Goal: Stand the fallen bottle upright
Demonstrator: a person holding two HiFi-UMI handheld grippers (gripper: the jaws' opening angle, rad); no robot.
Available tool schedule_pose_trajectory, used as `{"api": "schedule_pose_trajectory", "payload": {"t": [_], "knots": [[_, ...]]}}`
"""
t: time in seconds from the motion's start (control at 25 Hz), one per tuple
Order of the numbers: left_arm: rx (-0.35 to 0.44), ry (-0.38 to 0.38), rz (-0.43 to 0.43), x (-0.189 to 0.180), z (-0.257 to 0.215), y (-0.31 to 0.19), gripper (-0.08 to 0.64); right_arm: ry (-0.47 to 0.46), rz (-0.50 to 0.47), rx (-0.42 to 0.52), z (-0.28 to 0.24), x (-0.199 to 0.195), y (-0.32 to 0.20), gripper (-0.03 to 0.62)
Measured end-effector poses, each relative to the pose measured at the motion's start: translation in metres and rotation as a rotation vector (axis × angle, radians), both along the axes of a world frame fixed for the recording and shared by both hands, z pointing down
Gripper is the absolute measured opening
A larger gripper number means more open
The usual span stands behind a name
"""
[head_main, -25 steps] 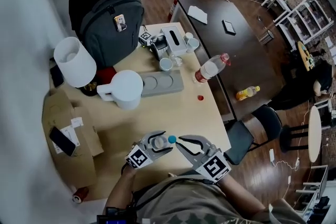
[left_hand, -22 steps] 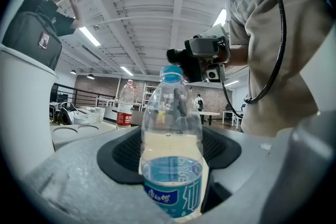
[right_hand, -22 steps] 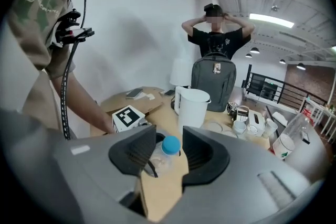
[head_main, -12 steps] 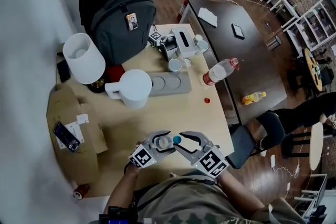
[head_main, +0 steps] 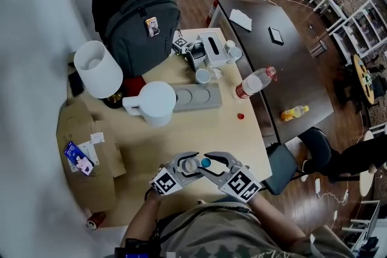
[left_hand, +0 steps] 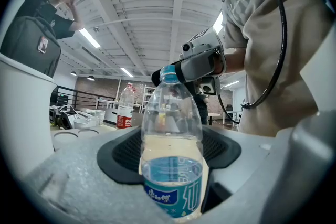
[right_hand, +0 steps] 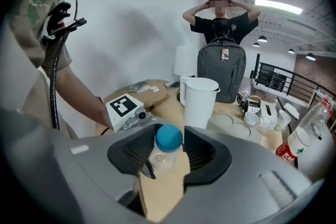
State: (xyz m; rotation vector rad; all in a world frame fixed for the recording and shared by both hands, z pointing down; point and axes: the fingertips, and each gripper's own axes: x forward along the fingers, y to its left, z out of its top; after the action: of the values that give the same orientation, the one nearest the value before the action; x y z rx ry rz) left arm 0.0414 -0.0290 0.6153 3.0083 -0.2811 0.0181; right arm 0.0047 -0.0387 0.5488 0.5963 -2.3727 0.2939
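Note:
A small clear bottle point(left_hand: 170, 165) with a blue label and a blue cap point(head_main: 205, 162) stands upright over the near edge of the wooden table point(head_main: 199, 130). My left gripper point(head_main: 192, 165) is shut on its lower body and points level. My right gripper point(head_main: 208, 163) comes in from the right and tilts down at the bottle's top. Its jaws have just been opening. In the right gripper view the cap point(right_hand: 169, 138) sits between the open jaws with a gap on each side.
Mid-table are a white jug point(head_main: 154, 103) and a grey tray point(head_main: 199, 96). Farther back stand a white shade point(head_main: 98, 69), a backpack point(head_main: 142, 24) and cups. A red-capped bottle point(head_main: 254, 83) and a loose red cap point(head_main: 240, 116) are near the right edge. A cardboard box point(head_main: 84, 154) is at left.
My right gripper's jaws have opened wide, and the gripper has sunk a little at the bottle's cap. My left gripper has kept still with the bottle in it.

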Motion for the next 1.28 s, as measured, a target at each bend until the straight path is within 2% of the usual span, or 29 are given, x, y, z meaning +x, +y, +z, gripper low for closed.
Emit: {"api": "schedule_pose_trajectory", "payload": {"t": [0.2, 0.44, 1.28], "knots": [[0.018, -0.008, 0.0, 0.001, -0.001, 0.003, 0.324, -0.016, -0.015, -0.035, 0.001, -0.001, 0.004, 0.169], [0.016, 0.014, 0.007, 0.003, -0.005, 0.001, 0.327, -0.015, -0.017, -0.03, -0.003, -0.002, 0.002, 0.156], [-0.019, 0.024, 0.04, 0.002, 0.01, 0.012, 0.333, 0.025, -0.019, -0.092, 0.013, 0.0, 0.012, 0.156]]}}
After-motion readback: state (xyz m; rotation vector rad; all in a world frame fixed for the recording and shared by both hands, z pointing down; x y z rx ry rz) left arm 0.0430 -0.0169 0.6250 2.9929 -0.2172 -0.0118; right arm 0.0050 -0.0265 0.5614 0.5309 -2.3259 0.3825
